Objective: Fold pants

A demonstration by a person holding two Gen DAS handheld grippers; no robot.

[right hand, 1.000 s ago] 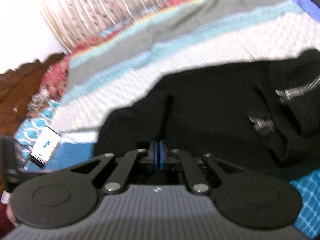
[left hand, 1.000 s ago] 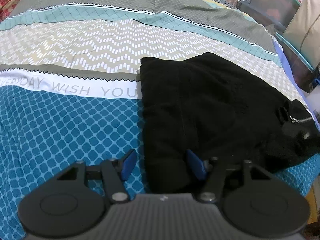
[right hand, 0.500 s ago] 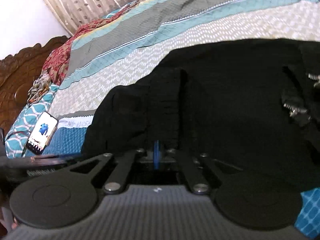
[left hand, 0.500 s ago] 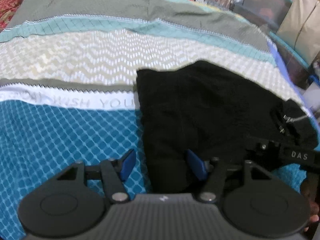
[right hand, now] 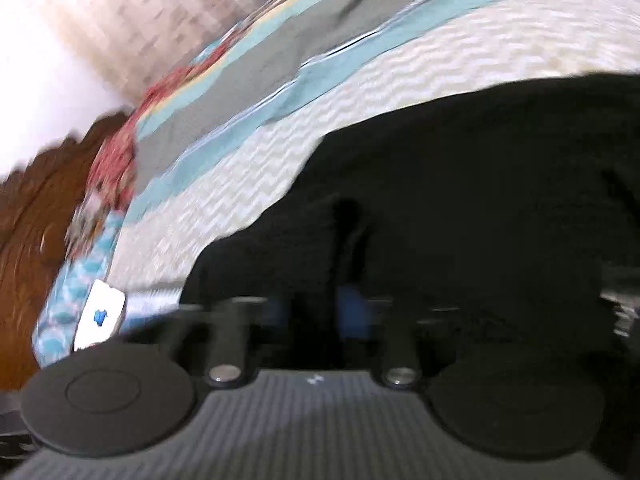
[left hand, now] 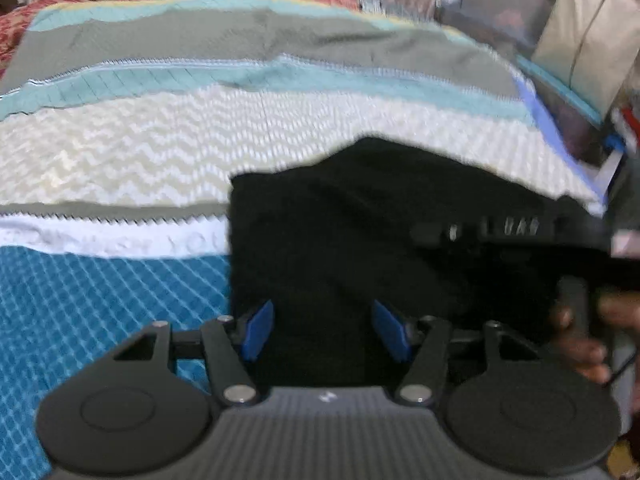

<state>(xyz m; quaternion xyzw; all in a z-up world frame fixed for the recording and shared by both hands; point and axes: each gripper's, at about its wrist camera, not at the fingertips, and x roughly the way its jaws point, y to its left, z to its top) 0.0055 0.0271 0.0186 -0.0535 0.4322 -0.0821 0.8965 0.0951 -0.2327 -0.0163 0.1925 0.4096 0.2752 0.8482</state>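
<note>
Left wrist view: I see the black pants (left hand: 360, 240) folded on the patterned bedspread (left hand: 160, 152), my left gripper (left hand: 326, 332) over their near edge, jaws apart, nothing pinched. The right gripper (left hand: 500, 236) crosses over the pants' right side, a hand (left hand: 580, 340) on its handle. On the right wrist view its jaws have just opened slightly, dark cloth between them; a phone (right hand: 100, 314) lies left, near the wooden headboard (right hand: 36, 208).

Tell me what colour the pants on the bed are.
Black. The pants show best in the left wrist view, lying on the patterned bedspread.
</note>
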